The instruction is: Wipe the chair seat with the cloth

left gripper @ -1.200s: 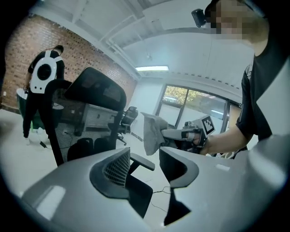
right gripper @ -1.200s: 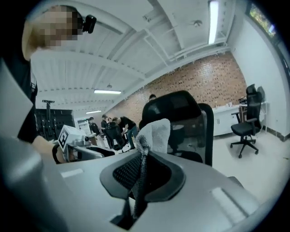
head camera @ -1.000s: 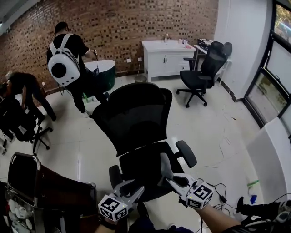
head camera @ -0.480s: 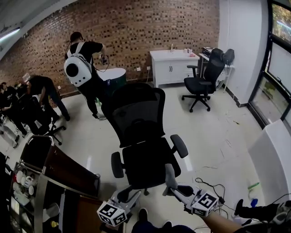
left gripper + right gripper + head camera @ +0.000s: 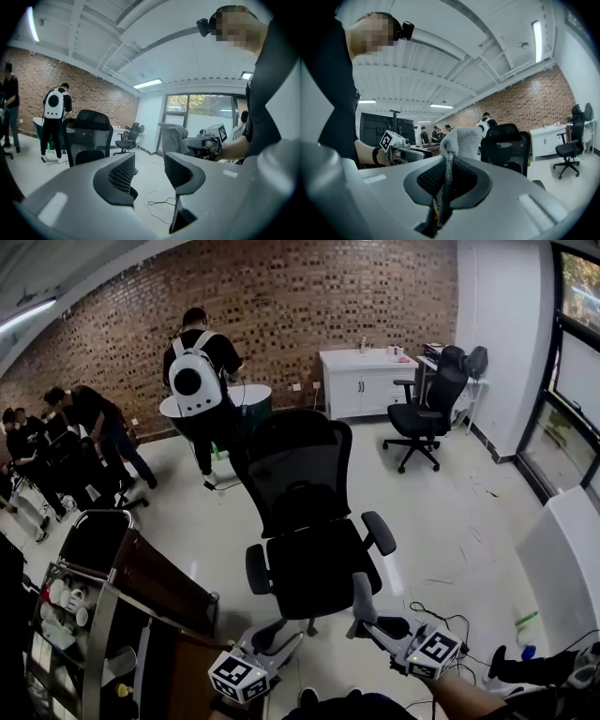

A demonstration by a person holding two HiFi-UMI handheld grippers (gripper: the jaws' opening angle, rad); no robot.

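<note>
A black mesh office chair (image 5: pixel 305 484) stands mid-floor, its seat (image 5: pixel 314 573) bare. Both grippers hover low in the head view, in front of the seat and apart from it. My right gripper (image 5: pixel 373 626) is shut on a grey cloth (image 5: pixel 361 596) that sticks up past its jaws. The right gripper view shows the cloth (image 5: pixel 459 140) pinched between the pads, with the chair (image 5: pixel 506 145) behind it. My left gripper (image 5: pixel 281 641) is open and holds nothing. The left gripper view shows a clear gap at the left gripper (image 5: pixel 149 171), with the chair (image 5: pixel 91 136) at the left.
A metal trolley (image 5: pixel 103 615) with dishes stands close at the left. A second black chair (image 5: pixel 427 404) and a white cabinet (image 5: pixel 370 376) are at the back right. A person with a white backpack (image 5: pixel 202 381) stands behind the chair. A cable (image 5: pixel 441 615) lies on the floor.
The view has pulled back: the chair now stands farther from both grippers, which sit lower in the frame. The cloth stays in the right gripper.
</note>
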